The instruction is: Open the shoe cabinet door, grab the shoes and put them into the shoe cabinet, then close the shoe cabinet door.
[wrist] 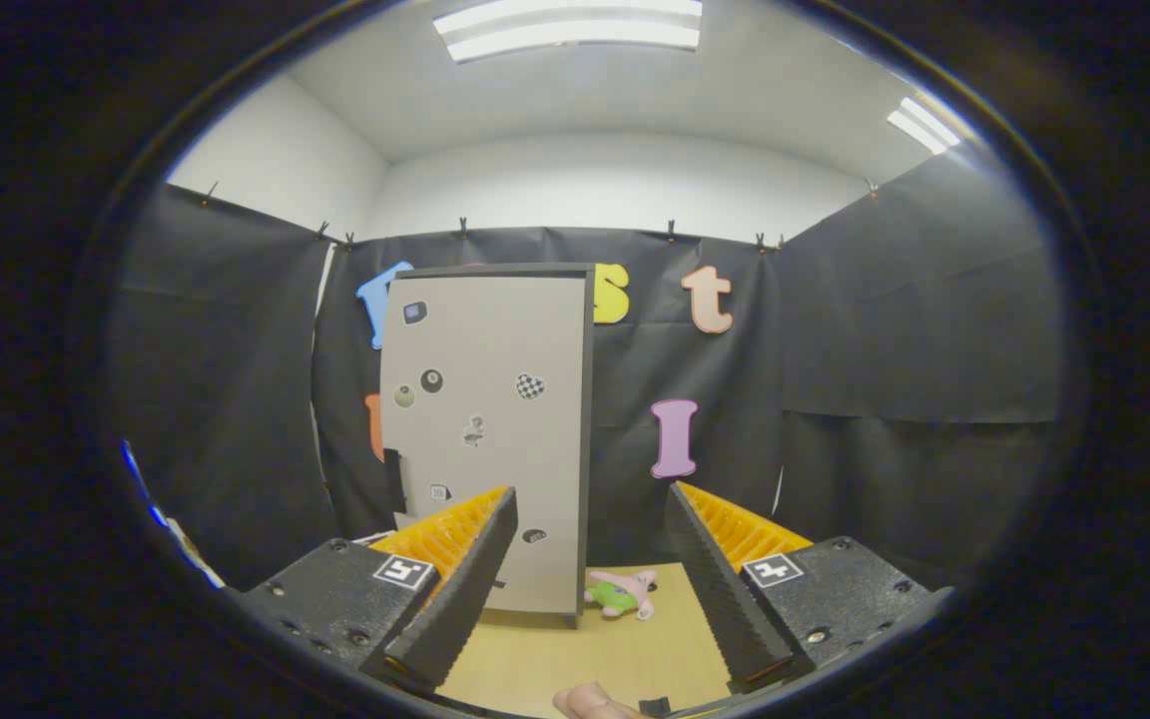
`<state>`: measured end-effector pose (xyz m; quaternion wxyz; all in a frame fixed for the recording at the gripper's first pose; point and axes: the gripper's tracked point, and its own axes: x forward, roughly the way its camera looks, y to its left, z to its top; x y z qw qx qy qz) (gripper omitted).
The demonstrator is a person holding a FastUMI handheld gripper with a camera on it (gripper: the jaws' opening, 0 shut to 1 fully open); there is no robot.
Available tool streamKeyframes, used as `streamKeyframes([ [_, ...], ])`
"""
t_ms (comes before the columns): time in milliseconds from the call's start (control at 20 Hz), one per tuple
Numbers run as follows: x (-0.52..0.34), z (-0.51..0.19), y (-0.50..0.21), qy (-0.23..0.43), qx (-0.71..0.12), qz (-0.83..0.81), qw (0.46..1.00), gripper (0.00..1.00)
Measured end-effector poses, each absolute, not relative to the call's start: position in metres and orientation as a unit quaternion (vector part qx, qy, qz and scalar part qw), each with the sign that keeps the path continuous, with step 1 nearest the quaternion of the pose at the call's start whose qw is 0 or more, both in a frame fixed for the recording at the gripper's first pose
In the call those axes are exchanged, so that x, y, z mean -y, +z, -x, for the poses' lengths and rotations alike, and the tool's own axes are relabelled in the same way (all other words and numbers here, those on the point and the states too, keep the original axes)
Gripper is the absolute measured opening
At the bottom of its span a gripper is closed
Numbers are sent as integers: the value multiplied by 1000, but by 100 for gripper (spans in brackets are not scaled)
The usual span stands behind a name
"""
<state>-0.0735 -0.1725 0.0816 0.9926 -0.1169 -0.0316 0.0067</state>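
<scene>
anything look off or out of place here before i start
One oddity: a small pink plush toy lies on its side on the wooden table, beside the closed shoe cabinet, where shoes would be expected. The gripper hovers with jaws open and empty, short of the cabinet.

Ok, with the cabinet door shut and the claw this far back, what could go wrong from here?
1. The claw is open and holds nothing, well short of the shoe cabinet. The dark handle sits on the door's far edge, so a straight approach might miss it.
2. The plush toy lies on the wooden table beside the cabinet's base. It may get knocked or picked up by mistake.
</scene>
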Motion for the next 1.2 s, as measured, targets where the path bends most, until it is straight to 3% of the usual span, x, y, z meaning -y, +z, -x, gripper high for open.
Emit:
streamKeyframes([
  [550,167,36,65,27,15,105,994,98],
  [1200,154,63,68,14,31,97,995,98],
])
